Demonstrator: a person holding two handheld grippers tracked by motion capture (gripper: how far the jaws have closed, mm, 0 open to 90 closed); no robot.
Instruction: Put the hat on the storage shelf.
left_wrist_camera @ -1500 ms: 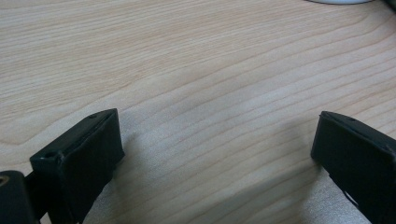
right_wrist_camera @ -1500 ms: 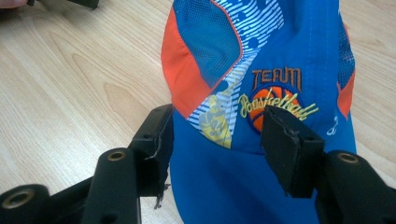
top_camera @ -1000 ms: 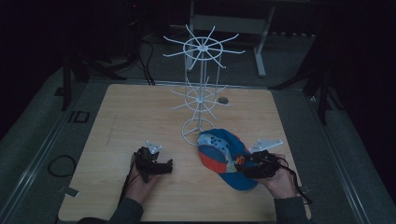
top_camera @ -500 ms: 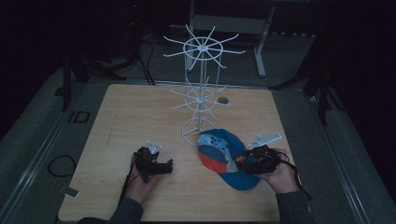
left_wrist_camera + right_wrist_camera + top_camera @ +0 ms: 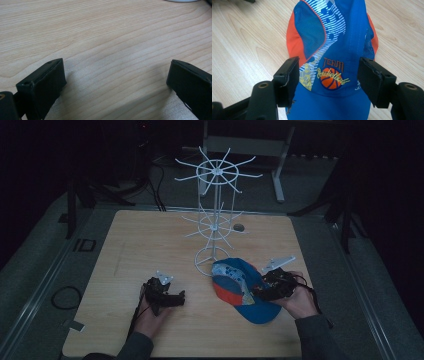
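**Right gripper set over the cap's crown, before the grasp**

The wooden table (image 5: 150, 245) carries a white wire display rack (image 5: 215, 215) at mid-table. A blue-and-orange basketball cap (image 5: 240, 287) lies flat just in front of the rack's ring base, towards my right. My right gripper (image 5: 328, 77) stands open, its jaws either side of the crown above the embroidered logo (image 5: 332, 76), with nothing held. My left gripper (image 5: 115, 82) rests wide open and empty over bare wood, well apart from the cap. I judge this the approach-to-grasp step; next, I should lower and pinch the crown fabric, probably for hanging on a rack arm.
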